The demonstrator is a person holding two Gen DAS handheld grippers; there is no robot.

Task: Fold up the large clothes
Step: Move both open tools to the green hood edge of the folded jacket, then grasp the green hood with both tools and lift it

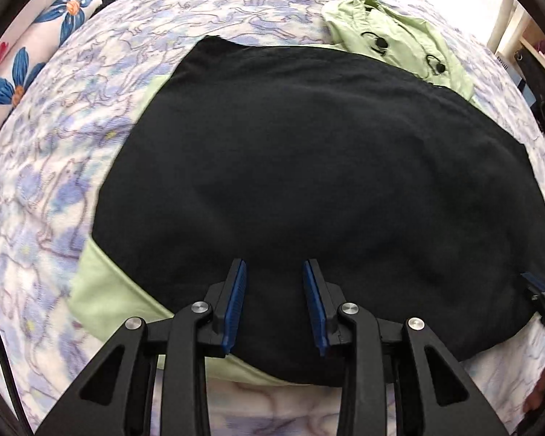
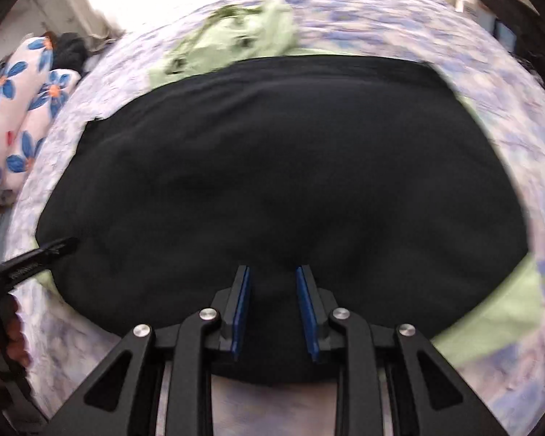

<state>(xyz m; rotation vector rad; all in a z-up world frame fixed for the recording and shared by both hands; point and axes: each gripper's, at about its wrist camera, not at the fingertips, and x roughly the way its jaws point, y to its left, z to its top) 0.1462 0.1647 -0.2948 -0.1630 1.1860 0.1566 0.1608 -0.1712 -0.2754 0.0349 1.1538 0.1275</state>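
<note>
Fingers: your left gripper (image 1: 274, 301) has its two blue pads spread apart, with nothing pinched between them. Your right gripper (image 2: 273, 307) is the same, pads apart and nothing in them.

Where the grippers are: both sit over the near edge of the black garment (image 1: 309, 167). You can't tell from these views if the pads touch the cloth or float just above it.

Black garment: it lies spread out wide on the bed, and it looks like a folded-over layer already.

Green garment: the light green garment (image 1: 399, 43) lies under the black one. Its hood end pokes out at the far side, and green corners (image 1: 105, 290) peek out at the near left and near right.

Bed sheet: the blue and white sheet (image 1: 54, 152) is soft and wrinkly under everything.

Pillows: the flowery pillows (image 1: 36, 47) sit off to the far left, well apart from the clothes.

What could go wrong, grab: if you pinch too deep, you may catch the green cloth or the sheet along with the black one, and then all of it lifts.

What could go wrong, uneven pull: if one gripper grabs and the other misses, the fold will go crooked.

What could go wrong, speed: the right view is blurry, so you may be going fast. Slow down, or the black garment may slide off the green one.
</note>
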